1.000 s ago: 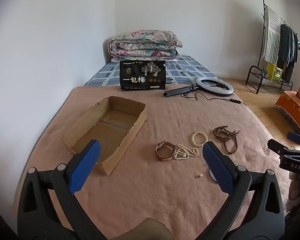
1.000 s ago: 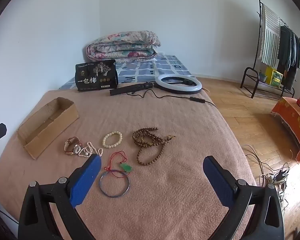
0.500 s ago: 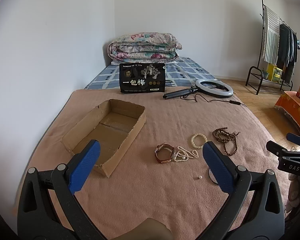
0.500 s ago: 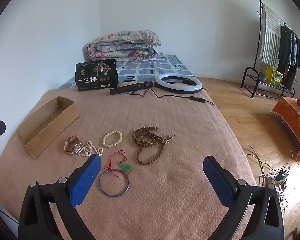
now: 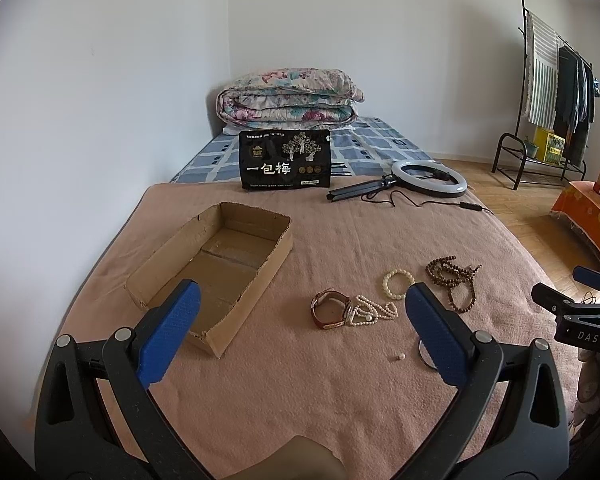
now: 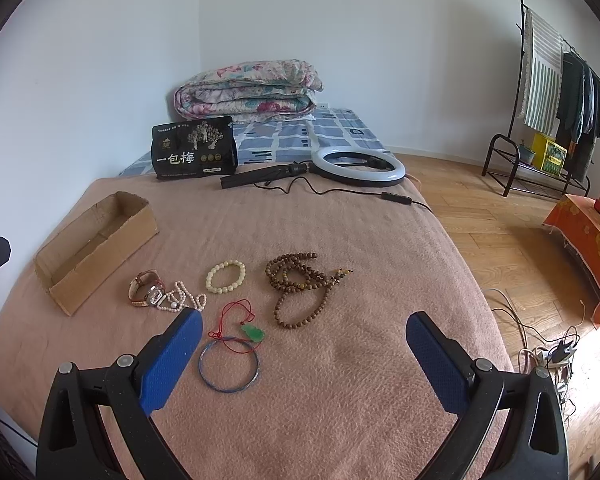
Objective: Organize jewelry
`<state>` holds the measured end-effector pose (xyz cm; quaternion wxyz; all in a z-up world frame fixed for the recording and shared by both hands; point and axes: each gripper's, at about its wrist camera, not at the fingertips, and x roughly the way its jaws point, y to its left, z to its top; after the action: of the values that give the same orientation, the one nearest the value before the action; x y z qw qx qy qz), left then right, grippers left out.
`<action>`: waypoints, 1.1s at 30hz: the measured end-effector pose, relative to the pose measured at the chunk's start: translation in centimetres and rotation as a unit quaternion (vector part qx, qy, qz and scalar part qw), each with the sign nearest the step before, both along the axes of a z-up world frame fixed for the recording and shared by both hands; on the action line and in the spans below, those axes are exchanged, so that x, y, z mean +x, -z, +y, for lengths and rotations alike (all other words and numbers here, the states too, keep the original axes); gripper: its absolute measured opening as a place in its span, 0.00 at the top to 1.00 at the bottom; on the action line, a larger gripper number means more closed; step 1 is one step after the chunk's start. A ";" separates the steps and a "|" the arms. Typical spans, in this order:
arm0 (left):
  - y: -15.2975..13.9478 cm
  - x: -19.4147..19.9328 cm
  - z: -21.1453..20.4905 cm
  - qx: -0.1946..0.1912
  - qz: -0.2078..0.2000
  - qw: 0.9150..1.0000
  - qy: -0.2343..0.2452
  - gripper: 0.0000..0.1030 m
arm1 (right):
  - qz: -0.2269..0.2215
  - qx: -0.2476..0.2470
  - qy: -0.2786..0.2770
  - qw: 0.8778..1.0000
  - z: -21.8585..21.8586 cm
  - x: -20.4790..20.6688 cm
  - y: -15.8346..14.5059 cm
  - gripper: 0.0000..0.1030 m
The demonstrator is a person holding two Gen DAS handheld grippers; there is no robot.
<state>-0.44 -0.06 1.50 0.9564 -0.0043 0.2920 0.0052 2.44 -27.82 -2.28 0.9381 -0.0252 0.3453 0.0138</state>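
An empty cardboard box lies on the pink blanket. To its right lie a brown-strap watch, a white pearl necklace, a cream bead bracelet, brown prayer beads, a red-cord green pendant, a blue bangle and a loose pearl. My left gripper is open and empty, above the blanket's near edge. My right gripper is open and empty, just behind the bangle.
A black snack bag stands at the blanket's far edge beside a ring light with its cord. A folded quilt lies behind. A clothes rack and orange-covered box stand on the wooden floor at right.
Both grippers have shifted only slightly over the blanket; they stay open and the jewelry has not moved.
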 end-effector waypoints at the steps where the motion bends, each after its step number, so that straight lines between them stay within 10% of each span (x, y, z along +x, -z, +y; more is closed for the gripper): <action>1: -0.1 0.0 0.0 0.000 0.000 1.000 0.000 0.00 | 0.000 0.000 0.000 1.000 0.0 0.0 0.0 0.00; 33: 0.1 -0.4 0.5 -0.001 0.010 1.000 -0.003 0.00 | 0.012 0.007 0.007 1.000 -0.1 0.3 0.9 0.00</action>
<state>-0.86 0.43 1.38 0.9534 -0.0057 0.3016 0.0076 2.74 -27.93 -3.21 0.9343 -0.0158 0.3561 0.0103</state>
